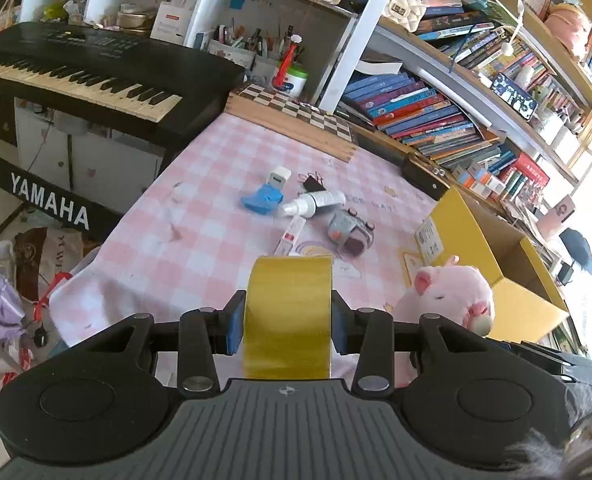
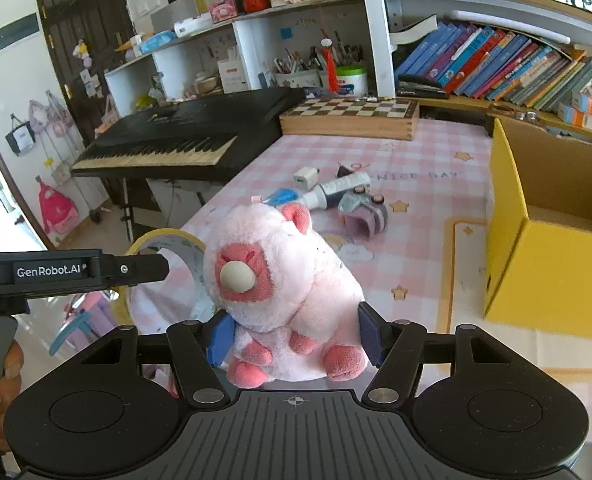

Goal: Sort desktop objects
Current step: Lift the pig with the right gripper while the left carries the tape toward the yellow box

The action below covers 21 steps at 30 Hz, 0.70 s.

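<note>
My left gripper [image 1: 287, 322] is shut on a yellow tape roll [image 1: 289, 316], held upright above the near end of the pink checked table [image 1: 200, 216]. The roll also shows at the left of the right wrist view as the tape roll [image 2: 176, 252], beside the left gripper's black body [image 2: 72, 270]. My right gripper [image 2: 296, 338] is shut on a pink plush pig [image 2: 280, 276], its blue pads [image 2: 221, 338] pressing the body; the pig [image 1: 448, 294] appears at right in the left wrist view. An open yellow cardboard box [image 2: 536, 264] stands on the table's right side.
Mid-table lie a blue item [image 1: 262, 198], a white charger [image 1: 278, 178], a white spray bottle [image 1: 312, 203], a small tube [image 1: 290, 236] and a grey toy [image 1: 350, 232]. A chessboard box [image 2: 352, 118] sits at the back, a black keyboard [image 2: 184, 140] at left, bookshelves [image 1: 436, 116] at right.
</note>
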Tool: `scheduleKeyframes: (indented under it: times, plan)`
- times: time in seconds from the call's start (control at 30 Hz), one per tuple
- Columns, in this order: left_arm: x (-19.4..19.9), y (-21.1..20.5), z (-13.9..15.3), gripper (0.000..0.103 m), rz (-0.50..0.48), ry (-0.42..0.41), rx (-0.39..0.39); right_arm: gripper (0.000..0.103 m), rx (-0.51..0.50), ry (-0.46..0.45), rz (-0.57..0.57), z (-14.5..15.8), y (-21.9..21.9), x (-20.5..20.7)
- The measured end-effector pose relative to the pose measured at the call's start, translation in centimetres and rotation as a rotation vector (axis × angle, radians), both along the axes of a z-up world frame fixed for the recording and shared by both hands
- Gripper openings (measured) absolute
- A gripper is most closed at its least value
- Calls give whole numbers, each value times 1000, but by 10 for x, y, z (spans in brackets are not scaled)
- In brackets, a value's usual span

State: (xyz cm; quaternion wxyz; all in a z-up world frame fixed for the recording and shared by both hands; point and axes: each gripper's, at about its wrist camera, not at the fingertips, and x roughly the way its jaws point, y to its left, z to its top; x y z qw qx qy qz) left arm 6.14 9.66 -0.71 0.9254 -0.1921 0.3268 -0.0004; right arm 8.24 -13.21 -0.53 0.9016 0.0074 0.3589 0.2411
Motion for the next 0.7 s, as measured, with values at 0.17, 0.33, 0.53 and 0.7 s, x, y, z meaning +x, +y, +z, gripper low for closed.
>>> scheduleKeyframes:
  times: [0.17,0.33,0.53,0.7]
  plan:
    - [-21,-6,0,38,-30,-5,0,64,8,1,-30,0,-7,-26]
    - [-36,-18,-1,38,-92,-2,10,63,17,9,-87,-3,-18,-52]
    - [-49,-36,-5,38,-179,2,10,64,28,29,-178,-7,-35,-76]
    - [-52,-50,-4,38,-246,-5,9,64,30,34,-252,-8,-50,-92]
